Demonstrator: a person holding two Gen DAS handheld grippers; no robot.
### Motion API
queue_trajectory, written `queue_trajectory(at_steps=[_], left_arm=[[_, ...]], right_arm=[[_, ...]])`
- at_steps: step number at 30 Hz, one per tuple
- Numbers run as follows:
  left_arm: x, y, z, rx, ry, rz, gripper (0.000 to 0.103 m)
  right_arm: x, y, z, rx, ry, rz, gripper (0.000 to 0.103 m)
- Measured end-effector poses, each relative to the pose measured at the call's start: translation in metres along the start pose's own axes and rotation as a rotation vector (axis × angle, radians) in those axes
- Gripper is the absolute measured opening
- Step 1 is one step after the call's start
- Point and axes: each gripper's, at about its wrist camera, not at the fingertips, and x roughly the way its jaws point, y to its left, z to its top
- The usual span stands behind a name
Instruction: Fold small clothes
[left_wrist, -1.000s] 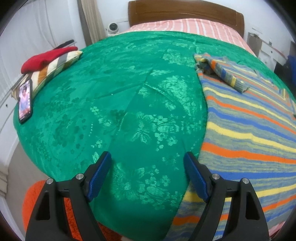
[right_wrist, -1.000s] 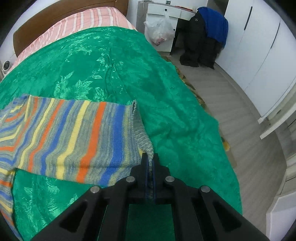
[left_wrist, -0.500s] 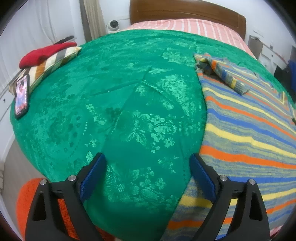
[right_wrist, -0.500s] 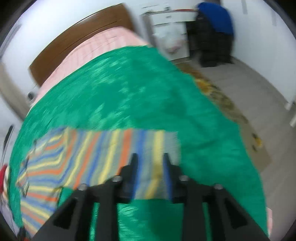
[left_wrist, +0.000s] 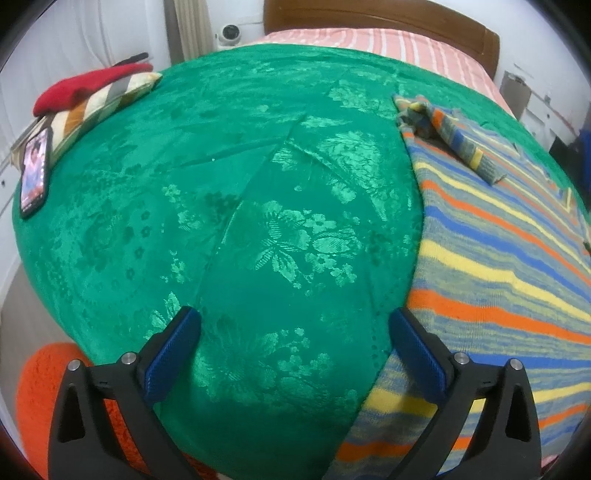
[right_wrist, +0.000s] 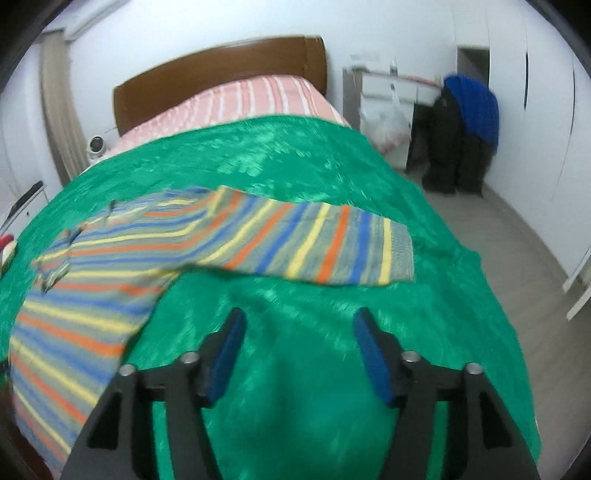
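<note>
Sweater (left_wrist: 498, 258), striped in orange, blue and yellow, lies spread flat on the green bedspread (left_wrist: 258, 206). Its left edge runs just beside the right pad of the left gripper (left_wrist: 293, 326), whose jaws have just been opening and stand wide apart over bare bedspread, nothing between them. One sleeve (left_wrist: 458, 140) is folded in across the chest. The other sleeve (right_wrist: 325, 243) lies stretched out flat, ahead of the right gripper (right_wrist: 299, 328); its jaws have just been opening too, parted and empty, clear of the cloth. Its cuff ends near the bed's floor-side edge, where the bedspread drops off. Left of the sweater is a wide stretch of open bedspread, up to a phone (left_wrist: 35, 173) and a striped pillow (left_wrist: 99, 103) at the far left edge.
</note>
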Motion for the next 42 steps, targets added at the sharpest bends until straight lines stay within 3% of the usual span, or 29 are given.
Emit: queue_trajectory(at_steps=[5, 9, 13, 15, 17, 20, 24, 27, 29, 32, 34, 37, 38, 39, 40, 41, 42], left_arm=[[0.002, 0.003, 0.0, -0.001, 0.011, -0.035, 0.103], [0.004, 0.007, -0.002, -0.017, 0.012, -0.063, 0.103], [0.002, 0.005, 0.0, 0.027, 0.035, -0.055, 0.102], [-0.008, 0.007, 0.005, 0.038, 0.064, -0.014, 0.101], [-0.034, 0.006, 0.014, 0.059, 0.002, -0.009, 0.101], [-0.069, -0.017, 0.042, 0.187, -0.093, -0.09, 0.102], [-0.084, -0.086, 0.082, 0.497, -0.134, -0.197, 0.102], [-0.064, -0.142, 0.094, 0.759, -0.178, -0.191, 0.102], [-0.033, -0.175, 0.097, 0.933, -0.15, -0.157, 0.102], [0.011, -0.196, 0.103, 1.03, -0.068, -0.114, 0.088], [0.037, -0.197, 0.113, 1.012, -0.024, -0.09, 0.086], [0.053, -0.195, 0.125, 0.964, -0.021, -0.102, 0.082], [0.054, -0.193, 0.128, 0.944, -0.017, -0.117, 0.068], [0.056, -0.191, 0.131, 0.915, 0.001, -0.141, 0.039], [0.06, -0.192, 0.132, 0.881, 0.031, -0.168, 0.021], [0.062, -0.189, 0.135, 0.85, 0.05, -0.178, 0.01], [0.059, -0.186, 0.138, 0.824, 0.041, -0.187, 0.009]], right_arm=[[-0.027, 0.021, -0.038, 0.004, -0.063, -0.009, 0.067], [-0.025, 0.029, -0.053, 0.039, -0.066, -0.006, 0.07], [-0.014, 0.03, -0.055, 0.027, -0.04, -0.001, 0.07], [-0.013, 0.033, -0.056, 0.014, -0.046, 0.001, 0.07], [-0.014, 0.037, -0.058, -0.002, -0.048, 0.005, 0.07], [-0.015, 0.038, -0.061, -0.009, -0.059, 0.009, 0.071], [-0.007, 0.036, -0.06, 0.019, -0.046, 0.039, 0.071], [-0.003, 0.032, -0.062, 0.044, -0.029, 0.059, 0.071], [-0.005, 0.031, -0.062, 0.055, -0.032, 0.063, 0.071], [-0.008, 0.026, -0.063, 0.082, -0.044, 0.07, 0.071], [-0.01, 0.022, -0.063, 0.1, -0.05, 0.076, 0.071], [-0.009, 0.02, -0.063, 0.106, -0.047, 0.077, 0.072], [-0.008, 0.02, -0.063, 0.105, -0.044, 0.077, 0.072], [-0.006, 0.021, -0.062, 0.104, -0.037, 0.076, 0.072], [-0.003, 0.022, -0.063, 0.102, -0.028, 0.076, 0.072], [0.0, 0.023, -0.063, 0.099, -0.019, 0.077, 0.072], [0.002, 0.024, -0.063, 0.096, -0.012, 0.078, 0.072]])
